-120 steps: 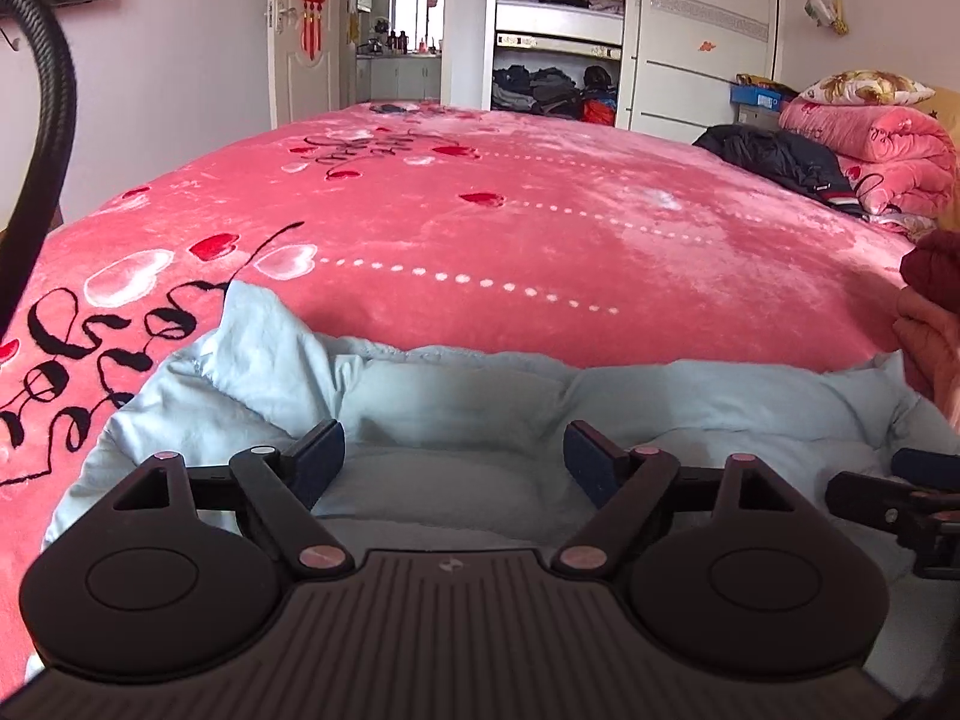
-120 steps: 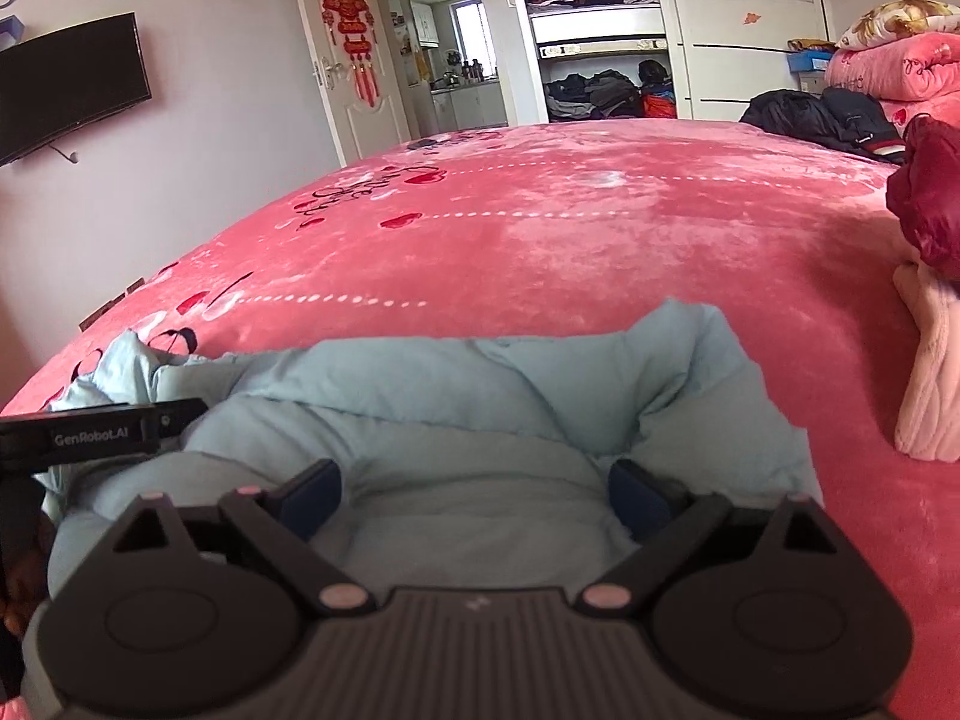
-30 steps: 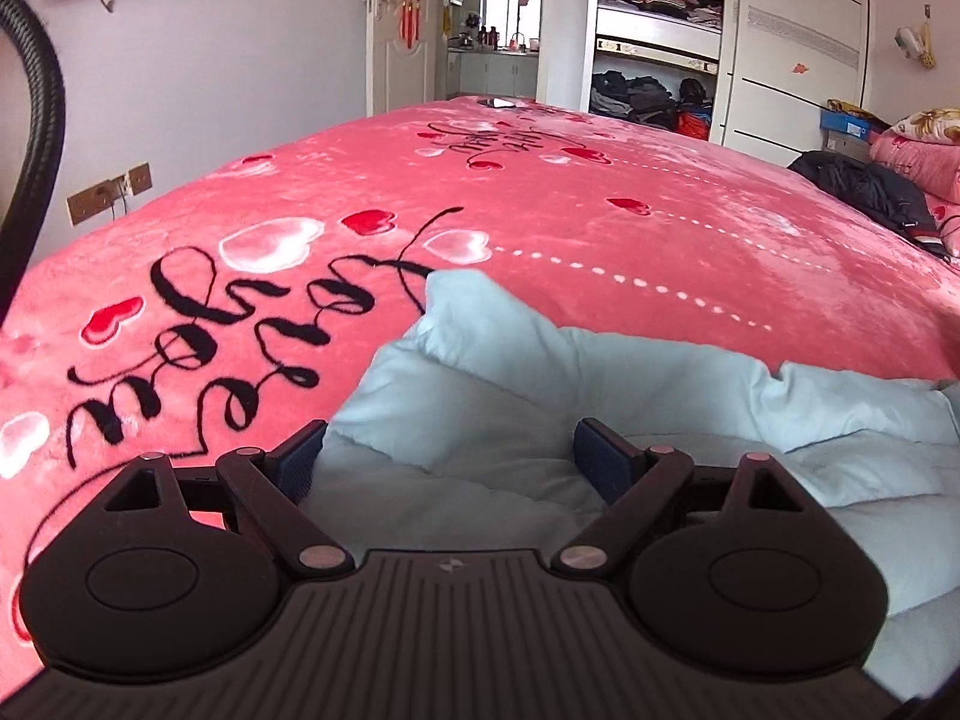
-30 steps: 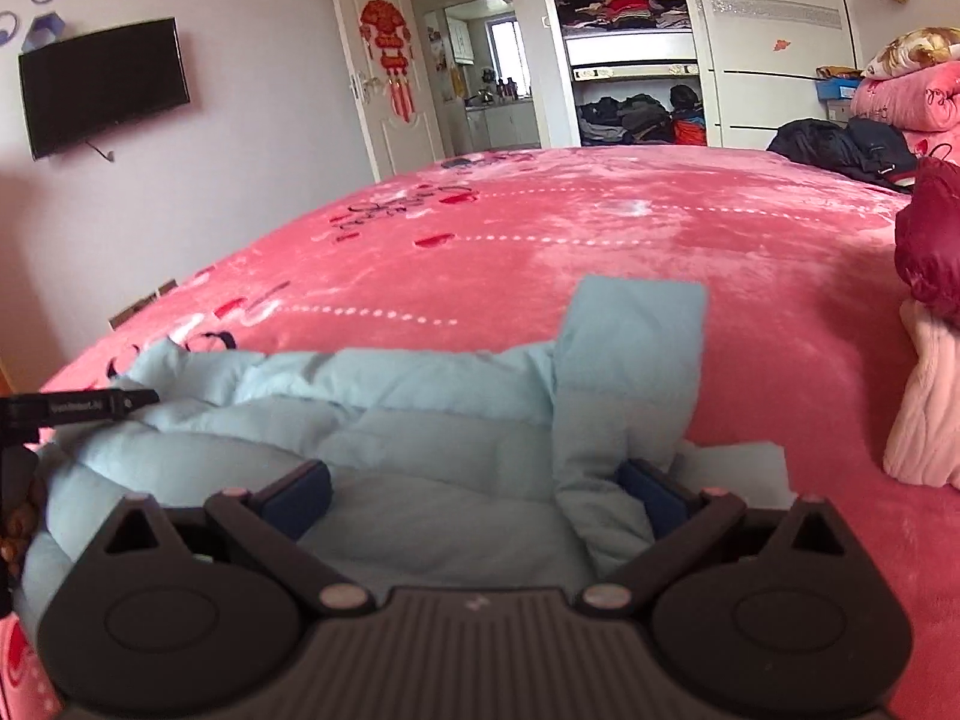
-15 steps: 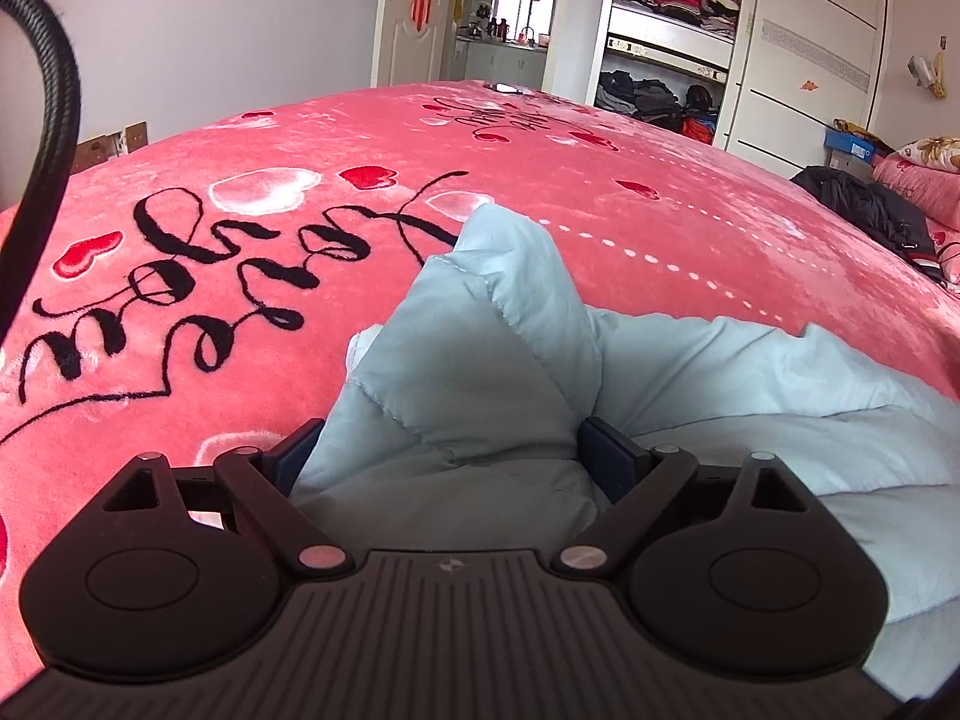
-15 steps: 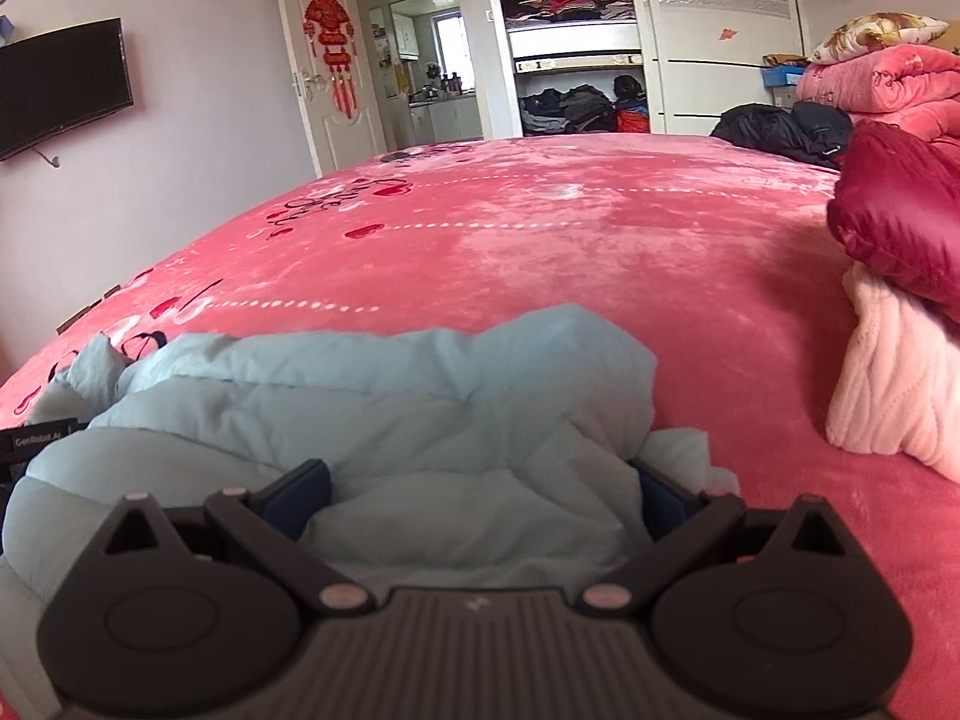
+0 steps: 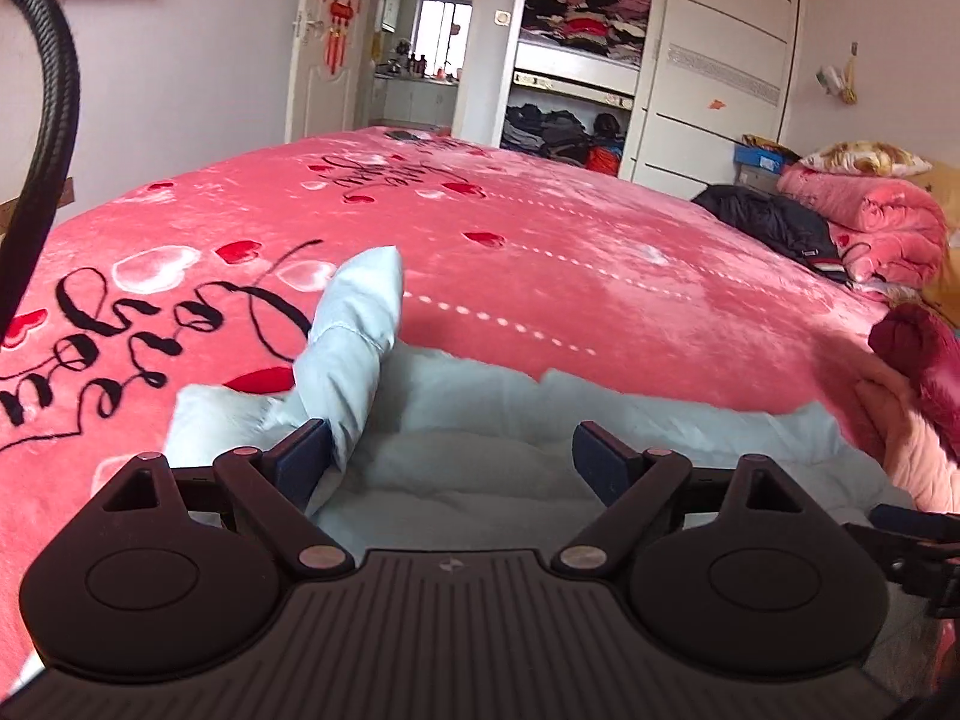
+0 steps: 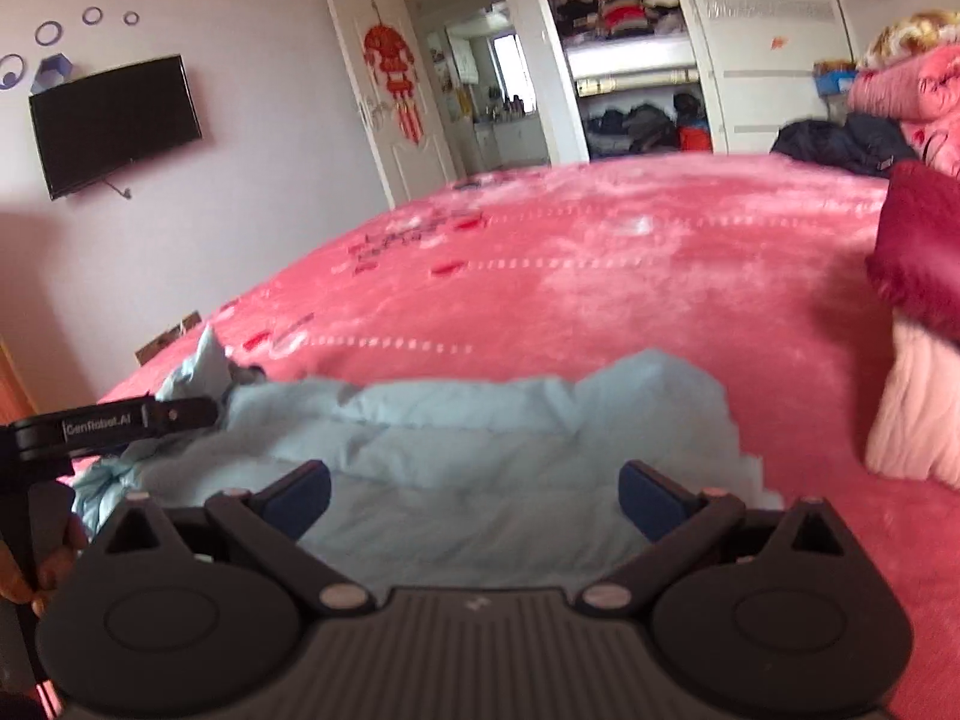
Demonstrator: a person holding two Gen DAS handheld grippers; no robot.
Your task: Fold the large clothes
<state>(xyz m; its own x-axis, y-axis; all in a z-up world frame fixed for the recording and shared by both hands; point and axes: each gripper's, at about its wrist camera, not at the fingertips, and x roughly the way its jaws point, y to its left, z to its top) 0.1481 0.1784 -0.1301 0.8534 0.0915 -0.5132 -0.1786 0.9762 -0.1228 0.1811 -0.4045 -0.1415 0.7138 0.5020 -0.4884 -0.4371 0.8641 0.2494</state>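
Note:
A light blue padded jacket [image 7: 480,414] [image 8: 480,438] lies crumpled on the pink bed cover [image 7: 540,252] [image 8: 600,276], close to the near edge. My left gripper [image 7: 450,456] hovers open over its left part; a blue sleeve [image 7: 354,324] sticks up beside the left finger [image 7: 303,456], touching it. My right gripper [image 8: 474,495] stands open above the jacket's right half, nothing between its fingers. The left tool's arm [image 8: 114,417] shows at the left of the right wrist view. The right gripper's tip [image 7: 912,531] peeks in at the right edge of the left wrist view.
A dark red garment on a pale pink folded one [image 8: 918,324] [image 7: 912,372] sits at the right. A black jacket [image 7: 774,222] and pink quilts [image 7: 870,210] lie at the far right. Wardrobe [image 7: 714,60], door and wall TV [image 8: 114,123] stand behind the bed.
Both grippers have pulled back and up from the jacket. The left sleeve fold now stands free beside the left finger instead of filling the jaws. The right view has swung and is blurred.

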